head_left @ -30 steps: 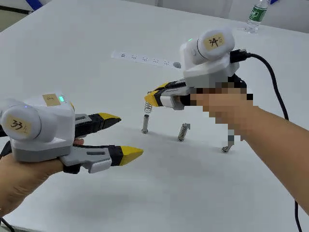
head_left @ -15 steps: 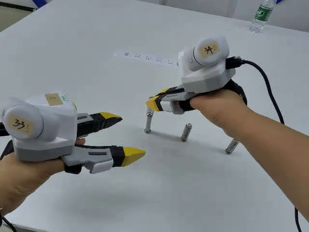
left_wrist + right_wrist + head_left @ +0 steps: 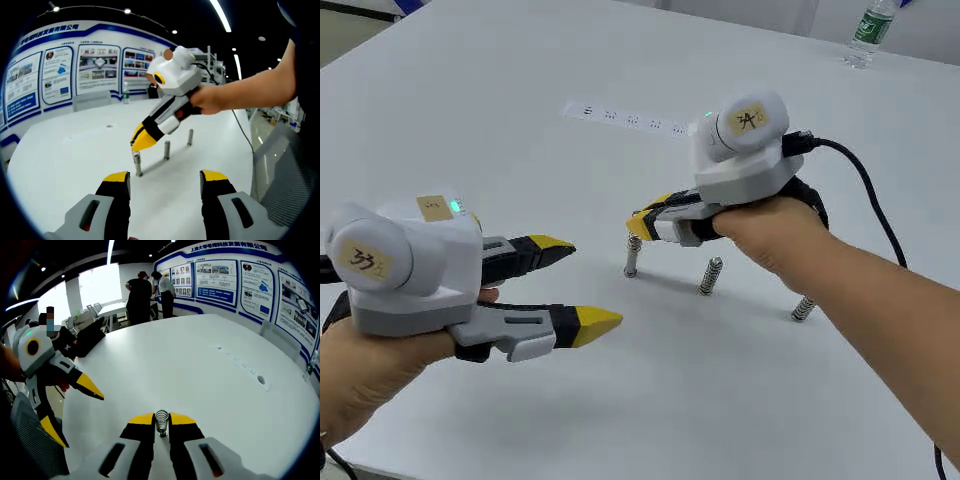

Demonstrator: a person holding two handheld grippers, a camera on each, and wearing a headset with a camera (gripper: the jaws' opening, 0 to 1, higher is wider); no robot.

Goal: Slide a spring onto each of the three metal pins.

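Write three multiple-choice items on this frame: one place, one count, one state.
1. Right gripper tips are above: A the left pin; B the middle pin; C the right pin.
2. Pins standing on the table: A two; B three; C five.
3. Left gripper is: A open and empty; B shut on a spring; C shut on a pin.
Answers: 1 A, the spring it grips sits on that pin in the head view. 2 B, three stand in a row. 3 A, its jaws stand apart with nothing between them.
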